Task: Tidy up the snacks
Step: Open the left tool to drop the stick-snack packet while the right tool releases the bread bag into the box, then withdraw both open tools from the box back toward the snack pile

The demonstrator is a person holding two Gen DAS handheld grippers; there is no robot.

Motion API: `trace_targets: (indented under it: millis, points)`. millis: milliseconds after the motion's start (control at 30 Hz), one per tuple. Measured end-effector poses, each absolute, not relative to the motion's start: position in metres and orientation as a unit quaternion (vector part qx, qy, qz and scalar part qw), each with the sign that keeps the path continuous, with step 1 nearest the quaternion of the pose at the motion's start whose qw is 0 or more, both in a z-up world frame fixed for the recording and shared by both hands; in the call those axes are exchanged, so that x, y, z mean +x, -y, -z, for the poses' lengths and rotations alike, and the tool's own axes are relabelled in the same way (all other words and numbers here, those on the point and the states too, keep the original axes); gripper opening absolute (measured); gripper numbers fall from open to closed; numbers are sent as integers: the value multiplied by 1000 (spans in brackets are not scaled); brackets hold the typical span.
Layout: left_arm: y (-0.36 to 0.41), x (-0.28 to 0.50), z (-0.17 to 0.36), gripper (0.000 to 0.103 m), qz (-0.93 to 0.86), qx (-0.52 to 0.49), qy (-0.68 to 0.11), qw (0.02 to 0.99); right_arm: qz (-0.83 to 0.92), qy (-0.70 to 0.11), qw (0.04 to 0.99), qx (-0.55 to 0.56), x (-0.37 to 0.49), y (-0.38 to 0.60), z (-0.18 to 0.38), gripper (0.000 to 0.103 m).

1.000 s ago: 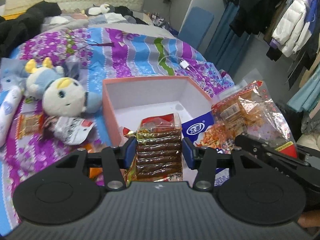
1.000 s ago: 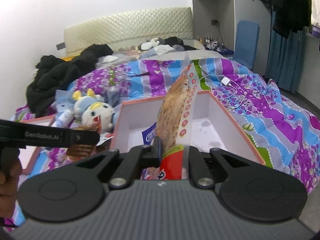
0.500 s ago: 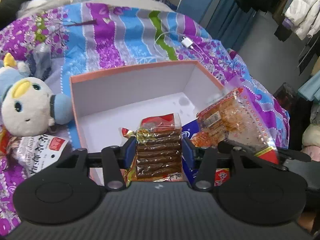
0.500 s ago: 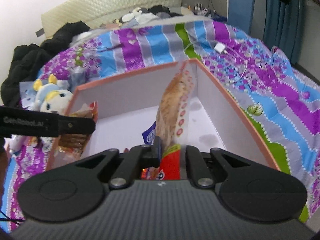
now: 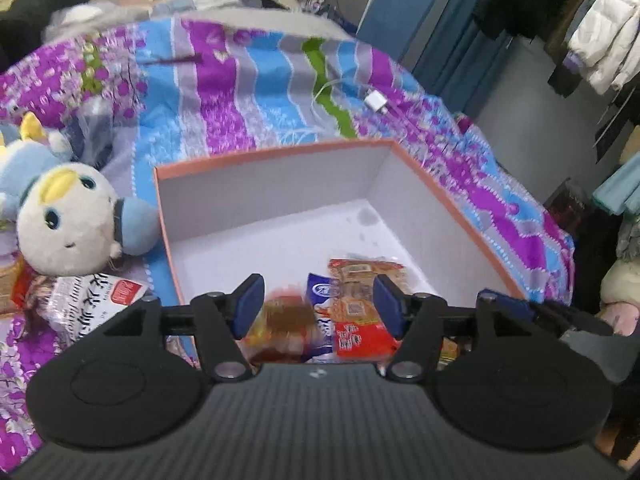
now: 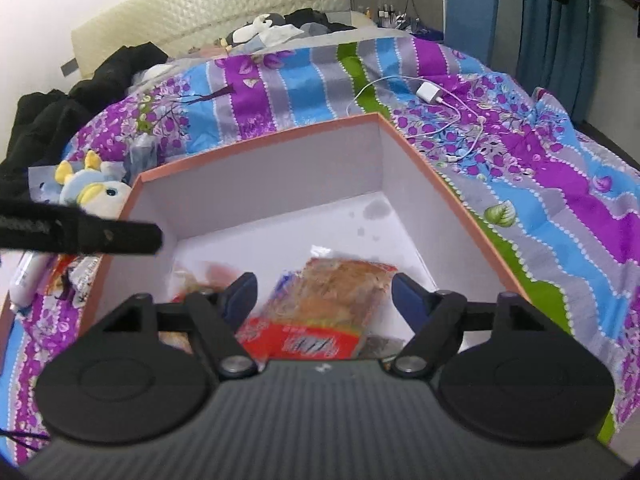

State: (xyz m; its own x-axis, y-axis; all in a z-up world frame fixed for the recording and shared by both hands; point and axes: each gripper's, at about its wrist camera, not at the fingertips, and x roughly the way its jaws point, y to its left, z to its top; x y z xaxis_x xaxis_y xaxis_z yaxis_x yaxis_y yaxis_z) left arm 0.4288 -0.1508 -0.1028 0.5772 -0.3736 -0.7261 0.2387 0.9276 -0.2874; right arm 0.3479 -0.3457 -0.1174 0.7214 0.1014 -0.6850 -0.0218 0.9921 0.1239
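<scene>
Left wrist view: the left gripper (image 5: 316, 306) hangs over the near edge of an orange-rimmed cardboard box (image 5: 276, 154) that sits on a purple, blue and green striped bedspread (image 5: 224, 92). Its jaws have just been opening and stand wide, pressing on nothing; a blurred brown snack pack (image 5: 286, 326) sits loose between them, low in the box. Beside it to the right lie a blue-and-white packet (image 5: 320, 292) and a clear orange-and-red snack bag (image 5: 360, 308), lying flat on the near floor of the box. A blue-and-white plush toy (image 5: 68, 220) rests left of the box, with a white printed snack packet (image 5: 88, 300) just in front of it. A white charger (image 5: 377, 101) with its cable lies on the bedspread beyond the box. The tip of the right gripper (image 5: 540, 312) shows at the near right.

Right wrist view: the right gripper (image 6: 324, 298) has its jaws spread wide after just opening, and the orange-and-red snack bag (image 6: 332, 304) lies flat between them, untouched by either pad, on the box (image 6: 256, 148) floor. The brown snack pack (image 6: 200, 278) shows dimly behind the left finger. The left gripper (image 6: 80, 232) reaches in from the left over the box rim. The plush toy (image 6: 96, 192) lies at far left, the charger (image 6: 429, 93) on the bedspread (image 6: 560, 184) beyond.
</scene>
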Motion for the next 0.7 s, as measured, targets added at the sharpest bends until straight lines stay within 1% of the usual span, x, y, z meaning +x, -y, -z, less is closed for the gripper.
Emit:
trace_targets:
  millis: [433,700]
  points:
    - [121,322,37,66,166,-76,-369,911,-39,-317,946,61,262,333,63,75]
    - [99,248,11,66,158,-75,-340,924,-54,-288,954,66,205,315,40,75]
